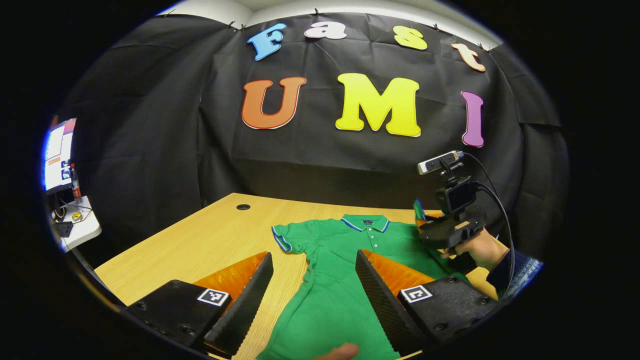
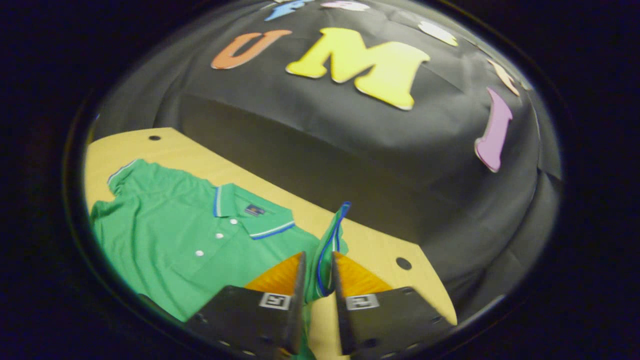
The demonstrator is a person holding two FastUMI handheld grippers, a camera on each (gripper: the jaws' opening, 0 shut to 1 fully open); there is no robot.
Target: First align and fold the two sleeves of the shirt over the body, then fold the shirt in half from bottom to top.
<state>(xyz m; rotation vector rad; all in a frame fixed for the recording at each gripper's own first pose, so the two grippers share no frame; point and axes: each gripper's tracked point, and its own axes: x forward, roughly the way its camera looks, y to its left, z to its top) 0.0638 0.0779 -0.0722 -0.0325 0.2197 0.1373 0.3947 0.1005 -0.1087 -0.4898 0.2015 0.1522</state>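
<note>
On the tabletop (image 1: 200, 240), the right claw (image 2: 318, 280) pinches the green shirt's (image 1: 340, 280) lifted sleeve (image 2: 331, 240); the left claw (image 1: 315, 285) hovers wide open, holding nothing.

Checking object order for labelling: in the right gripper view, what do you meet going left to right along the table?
Green polo shirt's flat sleeve → blue-and-white-trimmed collar → lifted green sleeve pinched in the right gripper → round cable hole in the light wooden table.
</note>
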